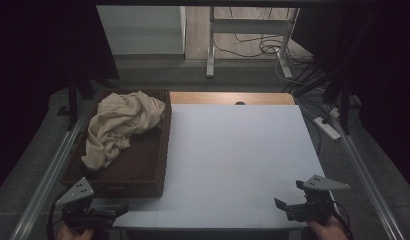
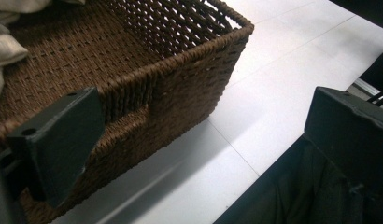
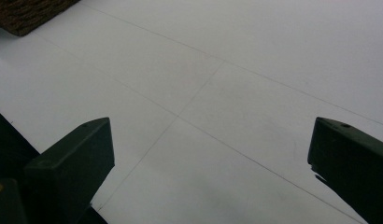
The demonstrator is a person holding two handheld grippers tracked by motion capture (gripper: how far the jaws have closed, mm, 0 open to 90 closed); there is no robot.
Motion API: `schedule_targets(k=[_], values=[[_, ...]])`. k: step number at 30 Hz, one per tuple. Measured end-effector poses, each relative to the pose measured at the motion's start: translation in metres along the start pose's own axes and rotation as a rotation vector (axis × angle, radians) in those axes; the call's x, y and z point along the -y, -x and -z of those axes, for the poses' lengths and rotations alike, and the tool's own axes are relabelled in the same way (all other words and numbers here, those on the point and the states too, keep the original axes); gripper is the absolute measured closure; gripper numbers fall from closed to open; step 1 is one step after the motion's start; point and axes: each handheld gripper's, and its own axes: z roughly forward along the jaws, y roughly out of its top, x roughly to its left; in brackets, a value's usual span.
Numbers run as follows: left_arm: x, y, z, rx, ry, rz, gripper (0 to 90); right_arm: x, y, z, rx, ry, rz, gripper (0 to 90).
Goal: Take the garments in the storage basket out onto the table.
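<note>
Cream-coloured crumpled cloth (image 1: 120, 122) lies heaped in the far half of the dark brown woven wicker basket (image 1: 143, 172), which sits at the left side of the white-topped bench (image 1: 243, 150). The cloth looks soft, light and limp; a raised fold near its top would likely give the surest pinch, and it should drape when lifted. The left gripper (image 1: 100, 212) hovers just beside the basket's near wall, jaws spread, holding nothing. The right gripper (image 1: 288, 206) hangs over bare bench near the front edge, jaws likewise wide apart. Open room lies right of the basket.
</note>
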Motion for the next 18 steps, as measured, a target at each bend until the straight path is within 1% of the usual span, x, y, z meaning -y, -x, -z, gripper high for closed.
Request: schedule_targets(k=[4,7,9,12,15,18], values=[[-0.004,0.003,0.001,-0.014,-0.005,-0.013,0.0,0.000,0.000,0.000,0.002,-0.002,-0.002,0.8],[-0.008,0.004,0.003,-0.017,-0.005,-0.022,0.0,0.000,0.000,0.000,0.002,-0.002,-0.002,0.8],[-0.010,0.004,0.004,-0.009,0.000,-0.020,0.0,0.000,0.000,0.000,0.002,-0.004,-0.003,0.8],[-0.013,0.004,0.005,0.019,0.001,-0.019,0.0,0.000,0.000,-0.001,0.003,-0.005,-0.001,0.8],[-0.017,0.004,0.004,0.024,-0.013,-0.035,0.0,0.000,0.000,-0.001,0.003,-0.007,0.005,0.8],[-0.021,0.003,0.002,0.030,-0.015,-0.052,0.0,0.000,0.000,-0.001,0.004,-0.007,0.007,0.8]])
